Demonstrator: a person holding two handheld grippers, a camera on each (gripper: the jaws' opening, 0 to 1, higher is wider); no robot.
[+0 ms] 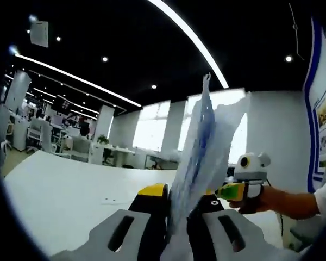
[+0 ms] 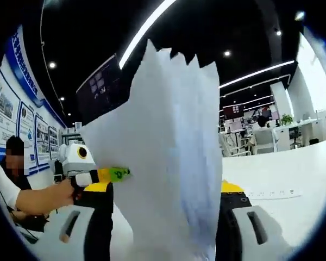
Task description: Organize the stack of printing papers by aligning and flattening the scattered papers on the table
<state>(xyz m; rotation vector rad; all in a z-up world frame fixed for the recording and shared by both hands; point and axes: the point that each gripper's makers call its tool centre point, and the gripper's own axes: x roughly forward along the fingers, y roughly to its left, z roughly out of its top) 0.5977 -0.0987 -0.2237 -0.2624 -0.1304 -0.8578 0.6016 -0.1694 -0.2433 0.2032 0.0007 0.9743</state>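
Note:
A stack of white printing papers (image 1: 198,147) stands upright off the white table (image 1: 70,185), its top edges uneven and fanned. In the left gripper view I see it edge-on, and my left gripper (image 1: 182,198) is shut on its lower part. My right gripper (image 1: 231,191) comes in from the right in a hand, its yellow-green tip at the stack's side. In the right gripper view the stack (image 2: 163,125) shows its broad face. It fills the gap between the wide-apart jaws of my right gripper (image 2: 165,190), which is open. The left gripper (image 2: 117,174) touches the sheets' left edge.
The table (image 2: 293,168) stretches away on both sides, with a thin paper strip (image 2: 271,193) lying flat on it. Office desks and chairs (image 1: 43,136) stand beyond the far edge. A poster wall (image 2: 11,119) and a seated person (image 2: 13,157) are close by.

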